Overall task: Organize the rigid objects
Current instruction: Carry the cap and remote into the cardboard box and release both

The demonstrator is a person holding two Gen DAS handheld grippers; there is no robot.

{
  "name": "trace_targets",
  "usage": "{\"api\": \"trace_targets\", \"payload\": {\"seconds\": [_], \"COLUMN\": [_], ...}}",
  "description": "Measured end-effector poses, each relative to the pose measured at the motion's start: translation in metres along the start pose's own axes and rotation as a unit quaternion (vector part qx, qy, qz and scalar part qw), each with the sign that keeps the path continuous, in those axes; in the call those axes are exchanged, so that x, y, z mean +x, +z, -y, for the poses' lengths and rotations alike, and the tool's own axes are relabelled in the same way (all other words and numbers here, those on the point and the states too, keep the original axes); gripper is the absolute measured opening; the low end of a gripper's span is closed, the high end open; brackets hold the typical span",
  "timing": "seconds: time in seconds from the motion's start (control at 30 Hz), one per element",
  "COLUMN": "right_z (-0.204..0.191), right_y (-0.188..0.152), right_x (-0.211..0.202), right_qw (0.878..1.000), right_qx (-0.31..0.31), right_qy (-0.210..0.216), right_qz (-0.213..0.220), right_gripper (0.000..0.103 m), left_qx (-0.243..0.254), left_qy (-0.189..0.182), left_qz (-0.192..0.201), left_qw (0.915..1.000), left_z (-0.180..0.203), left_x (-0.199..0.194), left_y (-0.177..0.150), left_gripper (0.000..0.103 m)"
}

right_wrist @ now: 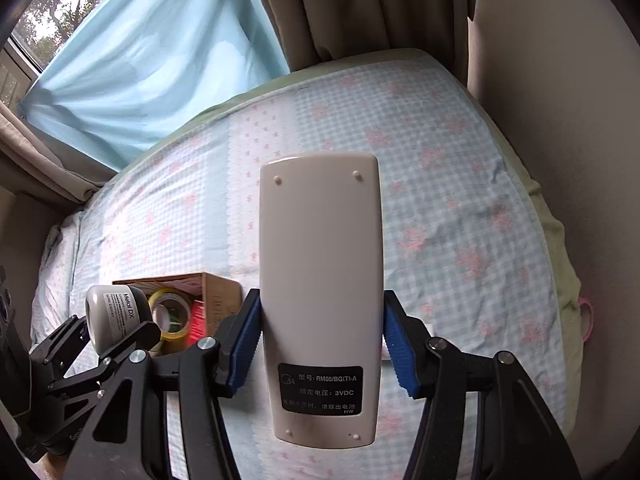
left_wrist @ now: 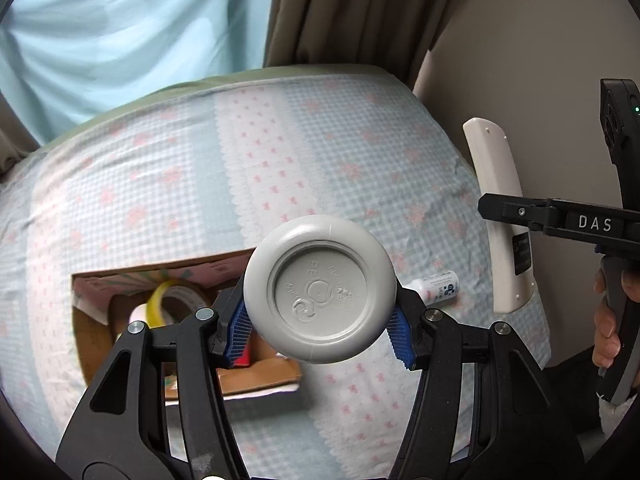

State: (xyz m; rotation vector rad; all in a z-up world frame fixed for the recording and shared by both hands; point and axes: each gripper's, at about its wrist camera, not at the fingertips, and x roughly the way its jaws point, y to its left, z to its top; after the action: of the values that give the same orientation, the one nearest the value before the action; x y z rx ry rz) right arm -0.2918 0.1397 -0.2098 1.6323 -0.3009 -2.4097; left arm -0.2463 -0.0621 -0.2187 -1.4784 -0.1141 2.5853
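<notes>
The left gripper [left_wrist: 320, 322] pinches a grey bottle [left_wrist: 319, 289] between its blue pads [left_wrist: 240, 330], holding it up over the bed [left_wrist: 280, 140]. Its own camera sees only the round base of the bottle, stamped with moulded marks. The right camera catches that same bottle [right_wrist: 110, 316] from the side, off at the left edge, where printed text runs along its body.

The right gripper [right_wrist: 320, 346] is clamped on a white remote control [right_wrist: 320, 292], its pads pressed against the two long edges. From this camera the back of the remote faces up, with a black label near the lower end and small feet at the corners. The left camera shows the same remote [left_wrist: 500, 216] as a thin curved slab seen nearly edge-on, standing off to the right above the bedding, with the person's hand [left_wrist: 610, 320] wrapped round the handle of the tool.

A cardboard box [left_wrist: 100, 332] sits open on the checked, flowered bedspread, just beyond the left gripper. Inside it lies a roll of yellow tape [left_wrist: 172, 300]; the right camera also shows something red [right_wrist: 197, 320] beside the tape [right_wrist: 172, 312] in the box [right_wrist: 218, 288].

Only the left view shows a small white bottle [left_wrist: 438, 286] lying on its side on the bedspread, near the lower end of the remote. Blue and brown curtains hang behind the bed in both views.
</notes>
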Motion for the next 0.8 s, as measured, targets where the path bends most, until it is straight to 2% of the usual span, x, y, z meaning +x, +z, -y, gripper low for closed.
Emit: {"api": "trace_targets", "payload": {"seconds": [0.13, 0.27, 0.4, 0.53, 0.7, 0.8], "right_z": [-0.055, -0.102, -0.141, -0.175, -0.202, -0.207], "right_y": [-0.012, -0.028, -0.041, -0.056, -0.065, -0.068], "right_x": [0.0, 0.016, 0.037, 0.051, 0.082, 0.102], "right_qw": [0.999, 0.997, 0.994, 0.988, 0.983, 0.978], "right_qx": [0.019, 0.051, 0.081, 0.118, 0.147, 0.177], "right_qy": [0.032, 0.058, 0.072, 0.087, 0.094, 0.084], "right_qz": [-0.004, -0.018, -0.027, -0.04, -0.057, -0.066], "right_gripper": [0.053, 0.054, 0.054, 0.054, 0.054, 0.054], "left_qx": [-0.009, -0.024, -0.015, -0.005, 0.013, 0.02], "left_qy": [0.019, 0.017, 0.024, 0.019, 0.022, 0.017], "left_qz": [0.003, 0.005, -0.004, -0.012, -0.038, -0.058], "left_qw": [0.9998, 0.9995, 0.9996, 0.9997, 0.9989, 0.998], "left_z": [-0.067, -0.129, -0.179, -0.217, -0.249, -0.262], "left_x": [-0.03, -0.056, -0.063, -0.056, -0.022, 0.004], "left_y": [-0.014, -0.025, -0.03, -0.03, -0.032, -0.036], "left_gripper": [0.053, 0.053, 0.053, 0.053, 0.053, 0.053]}}
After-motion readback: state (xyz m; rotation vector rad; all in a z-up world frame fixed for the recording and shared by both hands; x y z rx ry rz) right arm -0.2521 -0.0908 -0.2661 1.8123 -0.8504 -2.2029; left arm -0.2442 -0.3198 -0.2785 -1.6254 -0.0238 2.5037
